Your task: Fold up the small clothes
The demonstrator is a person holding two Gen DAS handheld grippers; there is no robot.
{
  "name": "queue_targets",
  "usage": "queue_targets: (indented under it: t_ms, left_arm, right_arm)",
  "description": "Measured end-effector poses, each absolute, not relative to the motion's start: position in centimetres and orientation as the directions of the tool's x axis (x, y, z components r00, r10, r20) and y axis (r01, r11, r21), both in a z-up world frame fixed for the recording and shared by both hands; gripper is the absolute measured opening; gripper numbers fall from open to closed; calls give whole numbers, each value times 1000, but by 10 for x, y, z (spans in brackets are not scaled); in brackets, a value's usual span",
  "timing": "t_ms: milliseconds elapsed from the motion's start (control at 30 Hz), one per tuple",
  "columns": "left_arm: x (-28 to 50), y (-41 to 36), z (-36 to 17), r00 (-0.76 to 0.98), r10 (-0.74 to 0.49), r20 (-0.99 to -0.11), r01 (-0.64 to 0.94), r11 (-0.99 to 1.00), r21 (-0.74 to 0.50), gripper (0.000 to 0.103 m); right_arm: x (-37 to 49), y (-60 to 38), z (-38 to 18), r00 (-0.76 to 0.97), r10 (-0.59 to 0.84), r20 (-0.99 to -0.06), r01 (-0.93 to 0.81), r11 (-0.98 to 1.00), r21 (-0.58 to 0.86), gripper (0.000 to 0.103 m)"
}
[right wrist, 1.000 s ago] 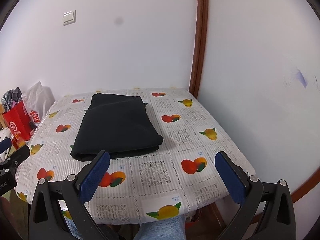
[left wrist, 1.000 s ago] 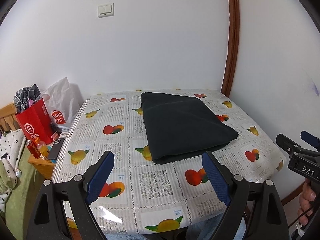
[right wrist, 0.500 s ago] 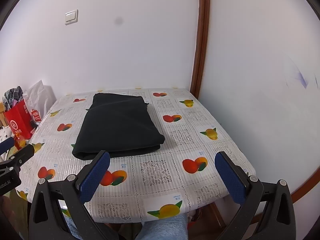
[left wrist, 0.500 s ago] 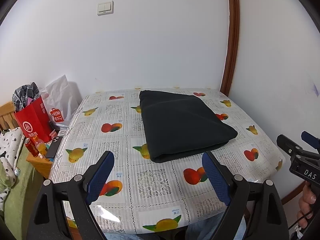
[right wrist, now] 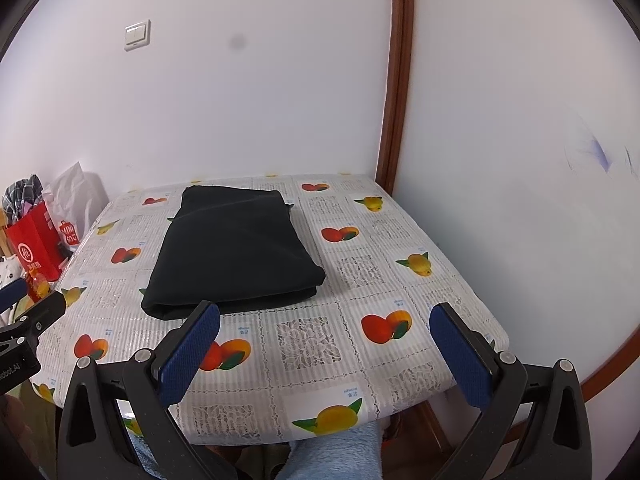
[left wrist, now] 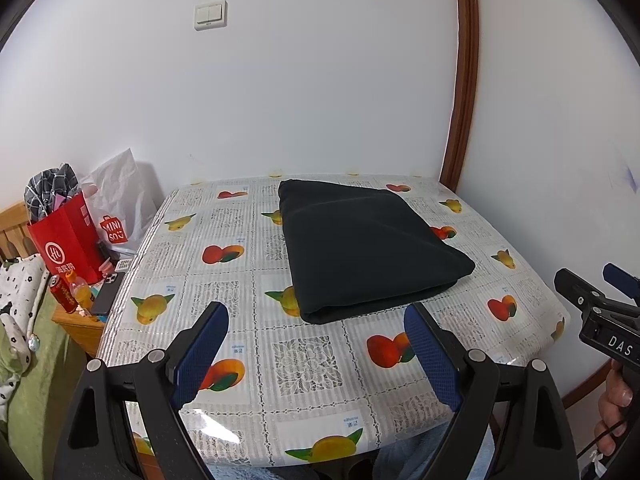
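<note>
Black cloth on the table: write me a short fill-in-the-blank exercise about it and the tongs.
1. The black cloth lies ____ on the table.
2. Both the left tongs and the right tongs are ____.
3. The tablecloth is printed with ____.
4. The red bag stands to the cloth's ____.

Missing words: folded; open; fruit; left
</note>
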State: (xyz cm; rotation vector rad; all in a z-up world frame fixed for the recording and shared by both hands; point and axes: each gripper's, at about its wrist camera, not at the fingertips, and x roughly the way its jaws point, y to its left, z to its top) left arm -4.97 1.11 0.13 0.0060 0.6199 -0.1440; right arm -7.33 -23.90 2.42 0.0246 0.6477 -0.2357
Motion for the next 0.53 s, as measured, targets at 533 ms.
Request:
queue_targets:
  t_ms: [533]
  left_arm:
    - [-52,16,4,813,-123,-569,127,991,-33,89]
  right_arm:
    - [-75,-233,29,777,-207,-595,218,974,-55,103]
